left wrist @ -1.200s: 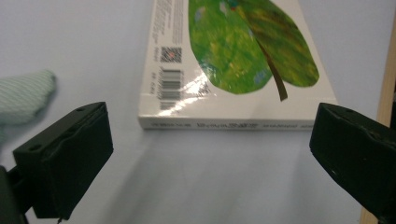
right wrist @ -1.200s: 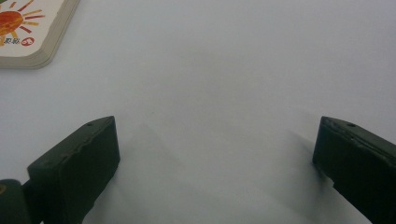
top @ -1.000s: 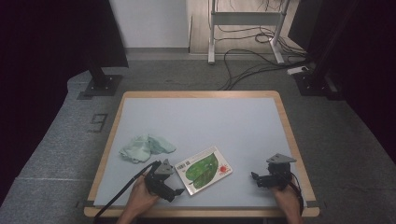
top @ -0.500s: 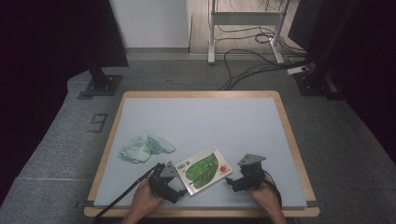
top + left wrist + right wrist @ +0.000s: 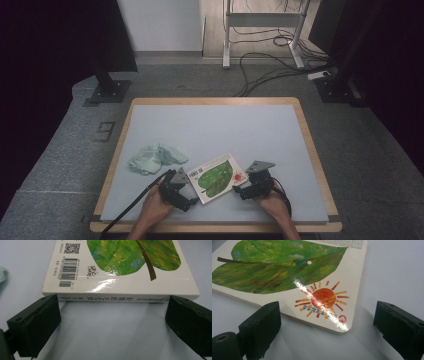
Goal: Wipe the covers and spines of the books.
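Note:
A white board book (image 5: pixel 216 177) with a green leaf and an orange sun on its cover lies flat near the table's front edge. My left gripper (image 5: pixel 186 192) is open at the book's left side. In the left gripper view the book's spine (image 5: pixel 120 299) lies just ahead of the left gripper (image 5: pixel 112 312), and the two jaws stand about a spine's length apart. My right gripper (image 5: pixel 245 187) is open at the book's right corner. In the right gripper view the sun corner of the book (image 5: pixel 324 298) reaches in between the jaws of the right gripper (image 5: pixel 328 315).
A crumpled pale green cloth (image 5: pixel 156 157) lies left of the book. The blue-grey table top (image 5: pixel 225 130) has a wooden rim (image 5: pixel 310 145). A black cable (image 5: pixel 132 205) trails from the left gripper over the front edge.
My right gripper has moved left, from the table's right part up to the book's corner. The left gripper and the book have hardly moved.

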